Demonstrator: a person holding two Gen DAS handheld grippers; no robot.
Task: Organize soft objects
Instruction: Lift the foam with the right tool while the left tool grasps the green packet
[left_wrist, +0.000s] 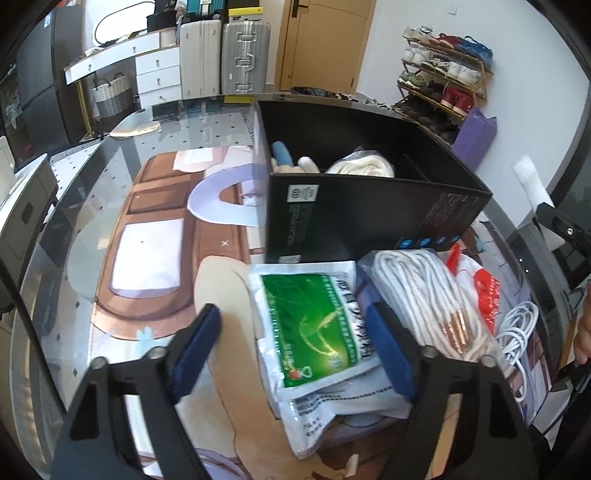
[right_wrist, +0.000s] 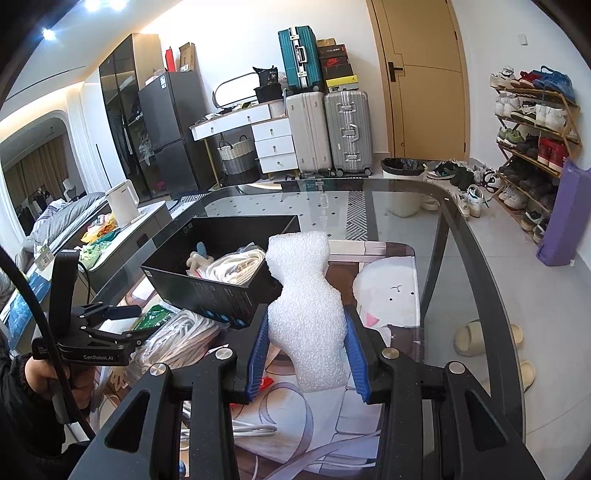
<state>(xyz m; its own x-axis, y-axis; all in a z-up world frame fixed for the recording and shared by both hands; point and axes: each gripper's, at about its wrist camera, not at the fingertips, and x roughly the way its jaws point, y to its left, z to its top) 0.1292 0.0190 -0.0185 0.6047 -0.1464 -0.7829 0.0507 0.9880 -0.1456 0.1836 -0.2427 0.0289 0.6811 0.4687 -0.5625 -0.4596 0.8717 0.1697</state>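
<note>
My right claw (right_wrist: 306, 354) pinches a white foam piece (right_wrist: 304, 314) between its blue pads; the foam stands roughly upright, its long axis running up and away from the claw, squeezed to a waist where the pads press it. The open black box (right_wrist: 221, 254) lies ahead and to the left of that claw, its near corner just beside the foam; I judge the coming move to be a short carry leftward and forward over the box wall; the right claw is the one placed for it. Inside the box I can see a coil of white rope (right_wrist: 236, 267) and a small plush toy (right_wrist: 197, 258).

My left claw (left_wrist: 295, 343) is spread wide and holds nothing; it hovers low over the table (left_wrist: 147, 206), pointing toward the box; between its pads lies a green-labelled packet (left_wrist: 314, 325), flat on the table and close to the box's near wall. Just right of the packet sits a bagged bundle of white rope (left_wrist: 424, 291), then a white cable (left_wrist: 517, 325) at the edge.
</note>
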